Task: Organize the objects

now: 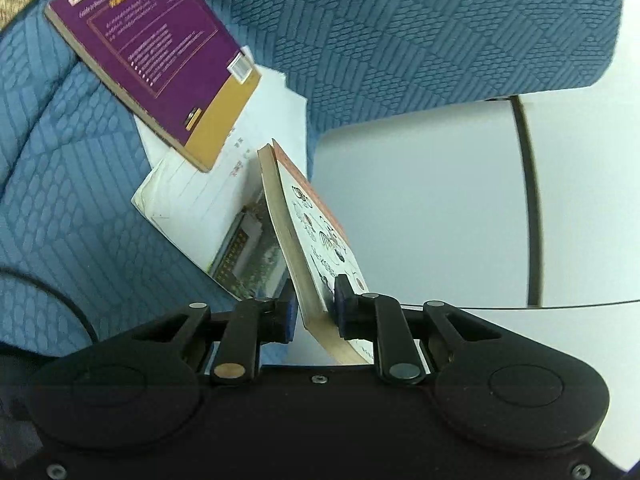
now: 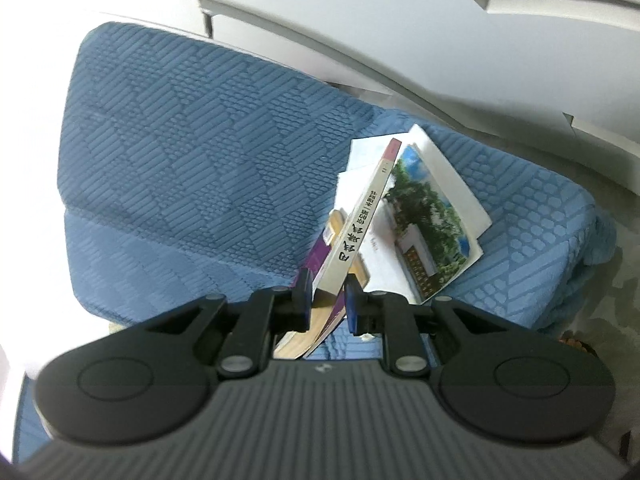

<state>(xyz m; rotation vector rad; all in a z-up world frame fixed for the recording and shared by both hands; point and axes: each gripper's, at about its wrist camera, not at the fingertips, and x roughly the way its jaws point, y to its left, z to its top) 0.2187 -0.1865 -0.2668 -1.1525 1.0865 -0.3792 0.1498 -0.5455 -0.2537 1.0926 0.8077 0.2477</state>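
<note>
Both tongs, left [image 1: 314,312] and right [image 2: 328,300], pinch one book [image 1: 308,232] on edge, its long side pointing far toward the sofa [image 1: 420,32].

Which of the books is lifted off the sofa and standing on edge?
The white book with black cartoon drawings: it is gripped on edge between both grippers. The purple-and-tan book and the white booklet with the photo cover lie flat on the blue sofa.

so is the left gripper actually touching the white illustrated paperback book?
Touching. The left wrist view shows the left gripper with both blue pads pressed on the white illustrated paperback book, which is held on edge.
</note>
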